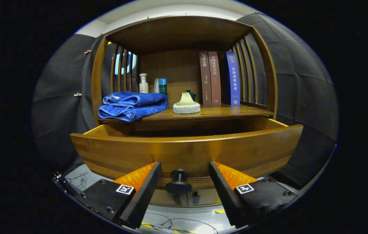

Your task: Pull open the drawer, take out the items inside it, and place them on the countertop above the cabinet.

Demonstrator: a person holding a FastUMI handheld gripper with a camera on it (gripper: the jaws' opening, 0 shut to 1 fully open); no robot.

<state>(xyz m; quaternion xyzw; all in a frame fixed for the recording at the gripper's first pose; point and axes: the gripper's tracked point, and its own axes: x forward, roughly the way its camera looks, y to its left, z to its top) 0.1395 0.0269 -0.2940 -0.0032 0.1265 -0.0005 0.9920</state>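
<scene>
Drawer (187, 151) pulled out, my gripper (185, 167) released, fingers either side of its knob (179, 182) without touching, blue towel (133, 105) on countertop (222, 112) beyond

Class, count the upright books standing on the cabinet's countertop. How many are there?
3. Two brown books stand side by side behind the sponge; a blue book stands just right of them, by the slats. None seems hidden.
</scene>
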